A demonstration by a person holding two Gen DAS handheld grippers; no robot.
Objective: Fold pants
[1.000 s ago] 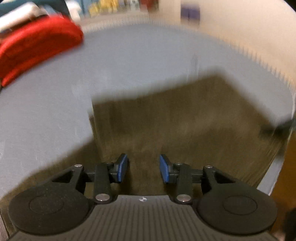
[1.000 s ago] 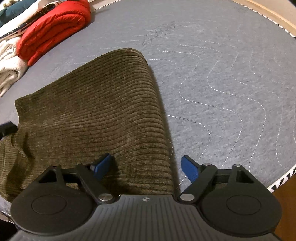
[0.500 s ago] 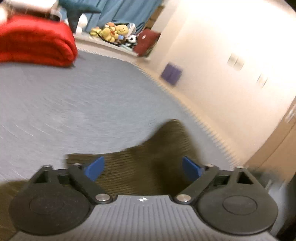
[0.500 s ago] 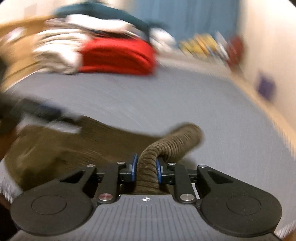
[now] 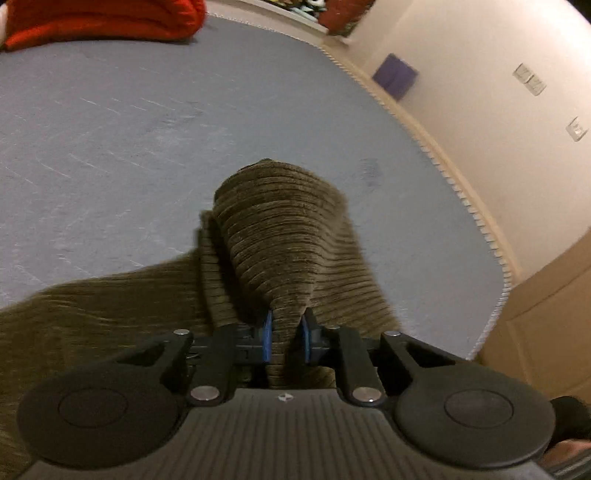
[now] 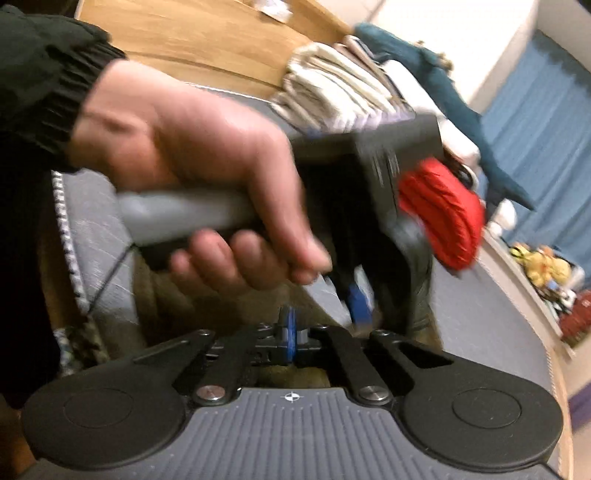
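The olive-brown corduroy pants lie on the grey mattress. My left gripper is shut on a raised fold of the pants, which bulges up ahead of the blue pads. In the right wrist view my right gripper has its blue pads pressed together; a bit of olive cloth shows under them, but I cannot tell whether it is pinched. The person's left hand holding the left gripper fills that view just ahead.
A red folded blanket lies at the far end of the mattress, also in the right wrist view, beside stacked white linens. The mattress edge runs along a cream wall. A wooden headboard stands behind.
My left gripper was open half a second ago and has now shut on a fold of the pants. My right gripper has swung round to face the left hand, and the thick roll between its pads is gone.
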